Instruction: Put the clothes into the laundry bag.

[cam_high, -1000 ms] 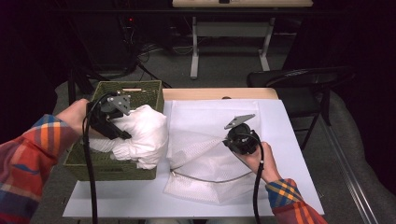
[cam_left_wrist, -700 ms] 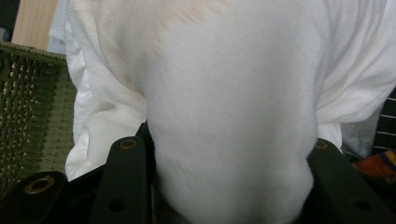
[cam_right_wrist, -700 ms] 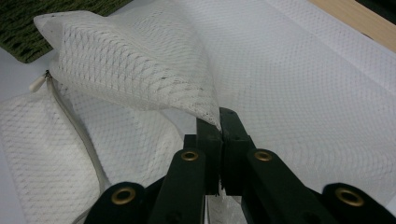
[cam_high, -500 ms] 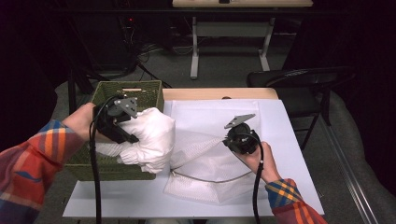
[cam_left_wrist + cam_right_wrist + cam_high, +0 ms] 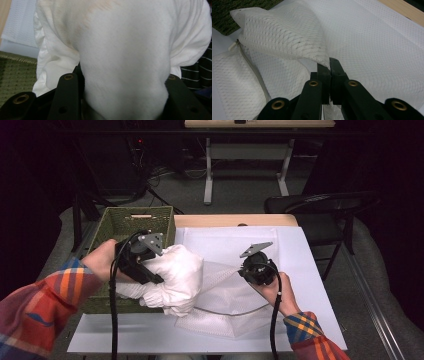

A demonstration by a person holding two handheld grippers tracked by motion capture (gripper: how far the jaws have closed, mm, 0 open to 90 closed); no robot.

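My left gripper [image 5: 150, 272] pinches a white garment [image 5: 175, 277]; my right gripper [image 5: 329, 65], pressed together on the mesh bag [image 5: 287, 37], holds it open; next, push the garment in.

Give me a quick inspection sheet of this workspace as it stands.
Surface: wooden table under a white sheet.
Job's things: white garment bunched at the green basket; mesh laundry bag with its zip open.
Clutter: nothing seen.
Grippers: left gripper clamps the garment; right gripper pinches the bag's edge, lifting it.
Cables: one trailing from each gripper.
Surroundings: black chair, desk legs, floor cables.
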